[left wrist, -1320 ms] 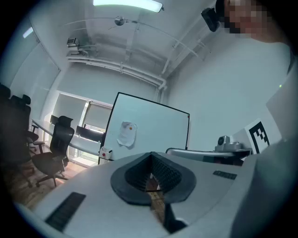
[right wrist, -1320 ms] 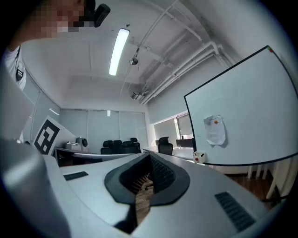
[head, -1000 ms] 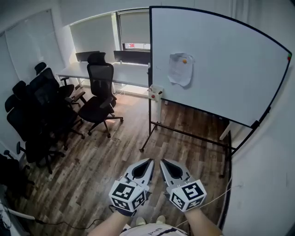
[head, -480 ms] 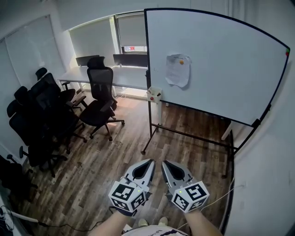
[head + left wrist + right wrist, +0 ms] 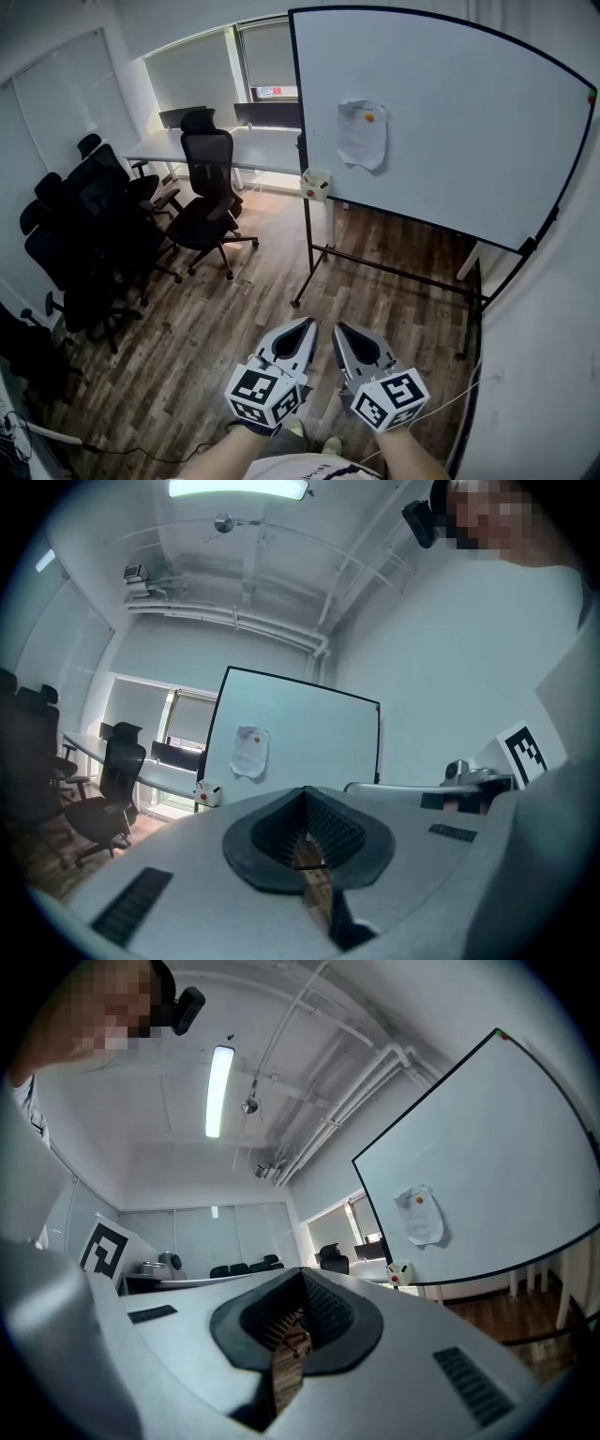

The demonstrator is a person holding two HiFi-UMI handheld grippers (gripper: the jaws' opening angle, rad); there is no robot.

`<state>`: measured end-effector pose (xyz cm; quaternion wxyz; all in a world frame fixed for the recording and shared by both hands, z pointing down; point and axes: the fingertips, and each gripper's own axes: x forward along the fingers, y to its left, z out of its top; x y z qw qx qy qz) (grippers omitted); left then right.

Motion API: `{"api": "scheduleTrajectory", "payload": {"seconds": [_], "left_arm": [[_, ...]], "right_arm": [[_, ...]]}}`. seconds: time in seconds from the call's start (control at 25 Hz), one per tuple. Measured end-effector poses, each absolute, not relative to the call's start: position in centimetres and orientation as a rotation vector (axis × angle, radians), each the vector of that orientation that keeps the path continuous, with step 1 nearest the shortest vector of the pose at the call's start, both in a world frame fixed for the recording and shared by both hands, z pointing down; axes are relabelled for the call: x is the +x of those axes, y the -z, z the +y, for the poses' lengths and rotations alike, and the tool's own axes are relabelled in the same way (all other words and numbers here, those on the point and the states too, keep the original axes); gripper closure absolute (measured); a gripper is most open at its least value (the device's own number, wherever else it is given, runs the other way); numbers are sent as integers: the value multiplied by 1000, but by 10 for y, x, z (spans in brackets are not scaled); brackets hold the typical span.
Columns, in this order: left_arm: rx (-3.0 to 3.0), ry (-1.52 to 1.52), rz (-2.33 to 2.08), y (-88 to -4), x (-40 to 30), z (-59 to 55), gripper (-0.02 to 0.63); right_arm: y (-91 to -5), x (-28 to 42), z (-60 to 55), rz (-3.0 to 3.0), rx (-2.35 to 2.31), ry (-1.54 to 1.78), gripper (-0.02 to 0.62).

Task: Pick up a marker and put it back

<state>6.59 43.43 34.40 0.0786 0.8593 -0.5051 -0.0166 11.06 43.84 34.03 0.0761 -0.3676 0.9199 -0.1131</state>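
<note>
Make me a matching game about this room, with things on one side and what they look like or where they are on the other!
Things:
1. sheet of paper
2. office chairs
3. right gripper
4. floor

Descriptions:
A. brown wood
B. jaws shut, nothing held
C. stuck on the whiteboard
D. black, on wheels

Pairs: 1-C, 2-D, 3-B, 4-A

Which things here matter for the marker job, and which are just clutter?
Job: left gripper, right gripper (both shut, empty); whiteboard; small white box at its edge. No marker visible.
Clutter: office chairs, desk, sheet on the board.
</note>
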Motion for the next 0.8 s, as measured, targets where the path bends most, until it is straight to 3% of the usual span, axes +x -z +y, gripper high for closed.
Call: {"api": "scheduleTrajectory", "payload": {"seconds": [0.8], "left_arm": [[2635, 86, -1418, -354, -41, 225, 598]], "right_arm": [[-348, -9, 233, 2782, -1208, 299, 592]]}}
